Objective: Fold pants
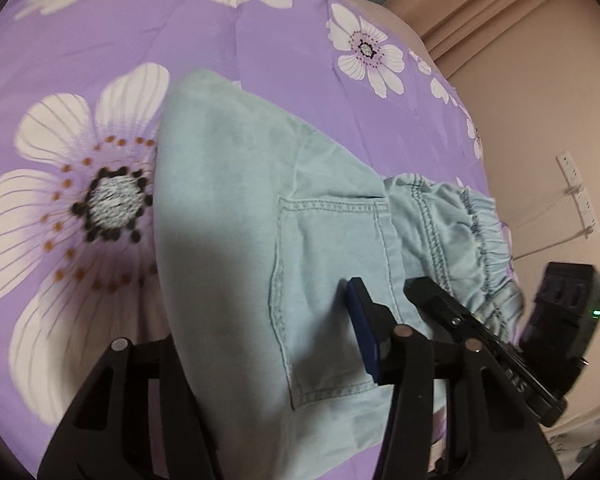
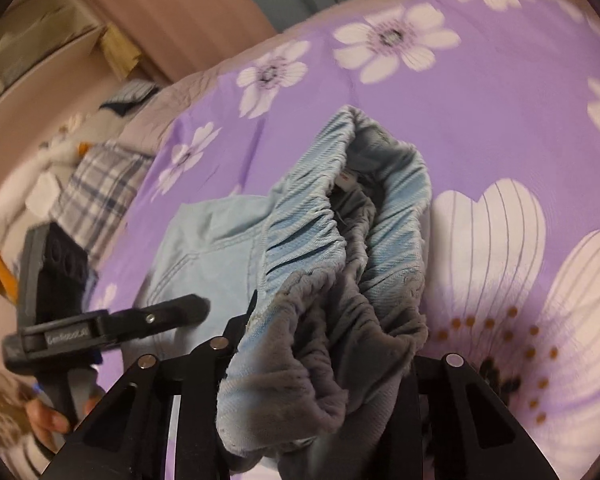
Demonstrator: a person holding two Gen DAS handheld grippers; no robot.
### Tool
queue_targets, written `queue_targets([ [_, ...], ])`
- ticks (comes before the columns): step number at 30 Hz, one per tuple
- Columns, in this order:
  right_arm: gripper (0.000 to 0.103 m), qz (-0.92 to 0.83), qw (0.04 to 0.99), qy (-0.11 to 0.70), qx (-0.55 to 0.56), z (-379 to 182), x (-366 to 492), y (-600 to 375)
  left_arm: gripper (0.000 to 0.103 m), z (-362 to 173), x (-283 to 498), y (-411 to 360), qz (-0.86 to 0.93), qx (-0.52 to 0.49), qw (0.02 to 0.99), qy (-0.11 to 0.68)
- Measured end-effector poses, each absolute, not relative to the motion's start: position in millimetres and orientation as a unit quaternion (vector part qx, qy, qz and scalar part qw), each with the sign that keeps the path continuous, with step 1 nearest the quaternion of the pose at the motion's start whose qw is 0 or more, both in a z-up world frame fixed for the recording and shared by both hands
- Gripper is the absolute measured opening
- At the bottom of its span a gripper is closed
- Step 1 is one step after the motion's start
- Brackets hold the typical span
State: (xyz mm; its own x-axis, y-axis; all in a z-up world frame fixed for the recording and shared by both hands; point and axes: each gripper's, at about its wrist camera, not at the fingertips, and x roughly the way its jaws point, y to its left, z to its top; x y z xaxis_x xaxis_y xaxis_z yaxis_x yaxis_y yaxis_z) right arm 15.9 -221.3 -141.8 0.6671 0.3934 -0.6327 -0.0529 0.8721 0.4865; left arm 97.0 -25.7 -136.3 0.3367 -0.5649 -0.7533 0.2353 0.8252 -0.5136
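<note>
Both hand-held grippers (image 1: 284, 380) (image 2: 320, 400) clamped.

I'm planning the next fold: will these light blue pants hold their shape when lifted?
Probably not. The light blue denim pants drape limply, and the gathered elastic waistband bunches in the right gripper, so expect sagging. The soft grey lining suggests little slipping.

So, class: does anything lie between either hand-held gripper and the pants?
Nothing visible does. The pants lie on the floral bedspread, with the left hand-held gripper straddling the cloth and the right hand-held gripper around the bunched waistband.
</note>
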Motion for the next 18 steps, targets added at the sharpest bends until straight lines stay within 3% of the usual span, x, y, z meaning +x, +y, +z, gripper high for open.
queue_targets([
  [18, 0.033, 0.165, 0.922, 0.325, 0.132, -82, -41, -163, 0.050, -62, 3, 14, -0.217, -0.101, 0.873, 0.425],
])
